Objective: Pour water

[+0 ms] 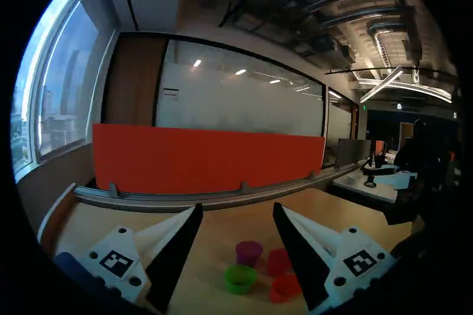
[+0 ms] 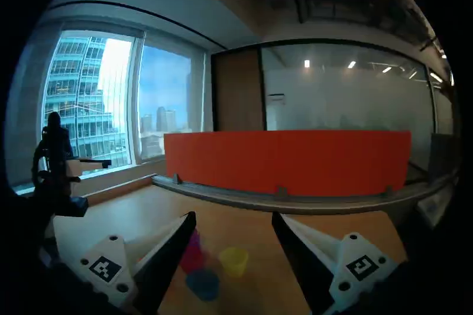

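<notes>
On the wooden table [image 1: 224, 226] stand small plastic cups. In the left gripper view I see a purple cup [image 1: 249, 252], a green cup [image 1: 240, 278], a red cup [image 1: 278, 260] and an orange cup [image 1: 285, 287]. My left gripper [image 1: 237, 213] hovers above them, open, holding nothing. In the right gripper view a yellow cup [image 2: 233, 260], a blue cup [image 2: 203, 283] and a pink cup [image 2: 193, 253] sit on the table [image 2: 254, 226]. My right gripper [image 2: 233, 216] is open above them, with nothing between its fingers.
An orange divider panel [image 1: 207, 159] runs along the table's far edge, with glass walls behind. Windows [image 2: 94, 102] are at the left. A dark stand [image 2: 54, 167] rises at the left of the right gripper view. Another desk with items [image 1: 372, 182] is at the right.
</notes>
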